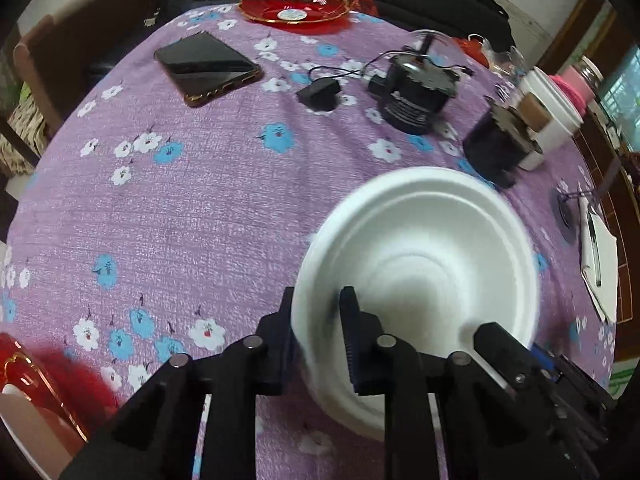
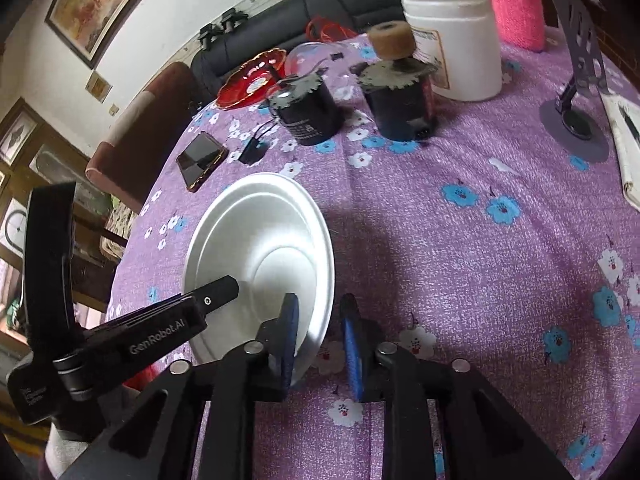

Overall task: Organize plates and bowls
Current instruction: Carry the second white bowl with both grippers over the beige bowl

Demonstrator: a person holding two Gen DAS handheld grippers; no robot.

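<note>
Now, bowl: white foam bowl (image 1: 416, 264) on the flowered counter (image 1: 192, 216), near edge.
Left claw (image 1: 318, 340): pinching the bowl's left rim.
Right claw (image 2: 320, 340): pinching its right rim.

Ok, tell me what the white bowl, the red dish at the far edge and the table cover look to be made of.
White bowl: probably foam or moulded pulp; matte white, soft stepped rings, thick rim.
Red dish: likely glossy plastic, maybe glass; translucent red, sharp highlights, gold scalloped rim.
Table cover: woven-looking fabric, purple with printed flowers; visible thread texture, no shine.
</note>
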